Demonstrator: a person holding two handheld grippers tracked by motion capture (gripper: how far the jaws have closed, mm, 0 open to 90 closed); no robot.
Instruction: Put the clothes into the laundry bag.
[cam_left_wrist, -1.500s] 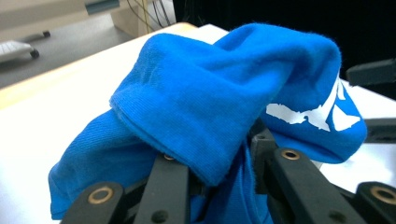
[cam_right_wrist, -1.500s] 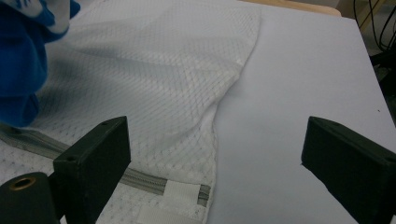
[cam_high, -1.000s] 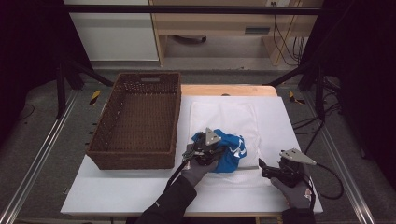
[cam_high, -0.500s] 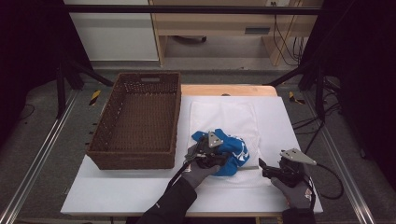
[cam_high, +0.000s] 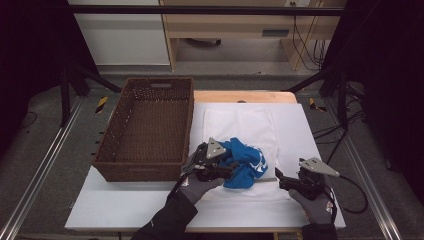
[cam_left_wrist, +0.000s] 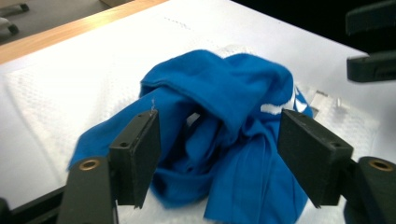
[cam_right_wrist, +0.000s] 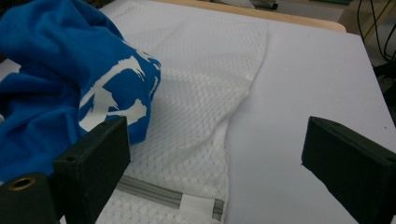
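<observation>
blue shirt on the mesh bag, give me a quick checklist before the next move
1. Left gripper released: ok. Its jaws have just been opening and stand apart on either side of the blue shirt without pressing it.
2. Right gripper free: ok, jaws wide apart, nothing between them.
3. Shirt resting on the white mesh bag: ok, bunched in a heap on top of it.
4. Bag's zipper end reachable: ok, it lies just in front of the right gripper.
5. Bag opening unzipped: cannot tell.
6. Wicker basket ready to receive: ok, nothing visible inside.
</observation>
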